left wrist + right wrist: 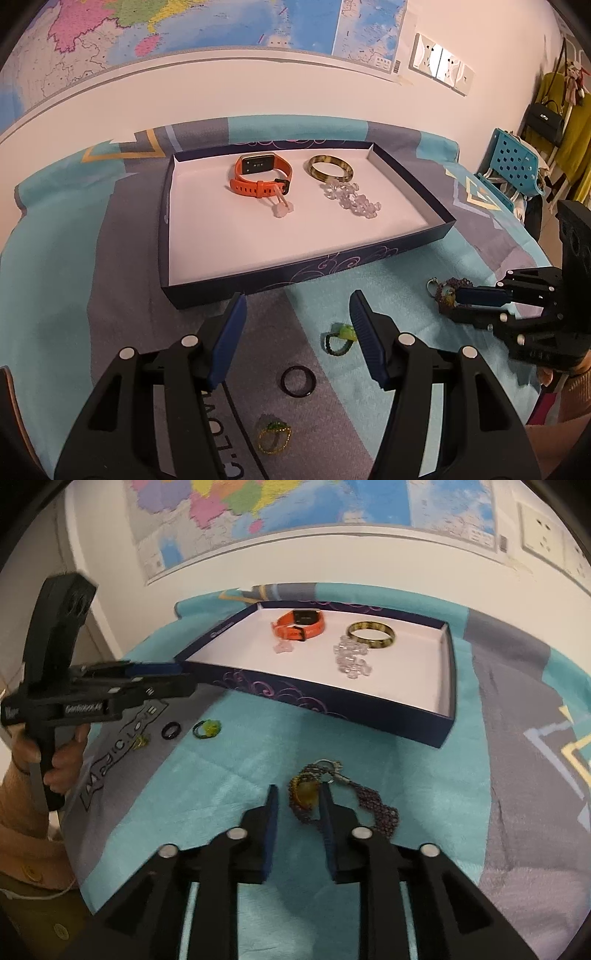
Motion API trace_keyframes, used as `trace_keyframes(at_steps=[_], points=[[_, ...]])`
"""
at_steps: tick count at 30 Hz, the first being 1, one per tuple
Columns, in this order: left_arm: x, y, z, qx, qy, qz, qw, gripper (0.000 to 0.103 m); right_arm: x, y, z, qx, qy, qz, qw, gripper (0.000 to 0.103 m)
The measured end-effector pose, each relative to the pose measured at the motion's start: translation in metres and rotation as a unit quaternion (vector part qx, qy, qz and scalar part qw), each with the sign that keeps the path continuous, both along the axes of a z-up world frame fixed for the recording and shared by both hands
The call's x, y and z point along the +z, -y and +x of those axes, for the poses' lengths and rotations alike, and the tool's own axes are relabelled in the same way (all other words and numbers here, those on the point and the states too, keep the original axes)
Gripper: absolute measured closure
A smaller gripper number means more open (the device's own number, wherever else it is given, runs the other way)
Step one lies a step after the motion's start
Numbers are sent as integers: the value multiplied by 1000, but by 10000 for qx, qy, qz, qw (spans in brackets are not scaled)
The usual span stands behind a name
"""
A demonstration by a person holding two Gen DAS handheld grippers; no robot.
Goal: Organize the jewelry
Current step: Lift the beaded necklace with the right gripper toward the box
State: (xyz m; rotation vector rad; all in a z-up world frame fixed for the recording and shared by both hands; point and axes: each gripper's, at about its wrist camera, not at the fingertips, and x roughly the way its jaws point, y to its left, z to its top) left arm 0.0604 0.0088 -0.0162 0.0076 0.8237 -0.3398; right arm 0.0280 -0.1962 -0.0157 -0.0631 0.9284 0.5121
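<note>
A dark blue tray [295, 273] with a white floor holds an orange watch [258, 177], an amber bangle [328, 168], a clear bead bracelet [351, 199] and a pale pink flower pin [282, 210]. My left gripper [298, 295] is open just in front of the tray, above a green ring [340, 338], a black ring [298, 380] and a gold-green ring [275, 437] on the cloth. My right gripper [299, 788] stands narrowly open around the yellow pendant [308, 795] of a purple bead necklace [380, 808]. The pendant lies against the right finger; a gap shows at the left one.
A teal and grey cloth [221, 812] covers the table, which stands against a wall with a map [221, 22]. A blue perforated chair [513, 162] and hanging bags [546, 118] stand beyond the table's right end. A hand [59, 760] holds the left gripper's handle.
</note>
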Motion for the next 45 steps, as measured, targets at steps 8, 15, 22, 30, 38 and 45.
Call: trace_keyframes(at_steps=[8, 15, 22, 30, 38, 45], points=[[-5, 2, -2, -18, -76, -20, 10000, 45, -5, 12, 6, -168, -247, 400, 9988, 100], [-8, 1, -1, 7, -131, -40, 9999, 45, 2, 21, 4, -265, -177, 567, 9979, 102], [-10, 3, -2, -34, -152, -44, 9999, 45, 0, 35, 7, -434, -310, 682, 9962, 93], [-13, 5, -1, -20, -206, -70, 9998, 45, 2, 29, 1, -265, -198, 491, 9982, 83], [-15, 4, -3, -8, -245, -63, 9997, 45, -4, 24, 17, -234, -250, 439, 9984, 80], [-17, 1, -3, 32, -277, -84, 9996, 45, -7, 22, 21, -232, -222, 355, 9989, 92]])
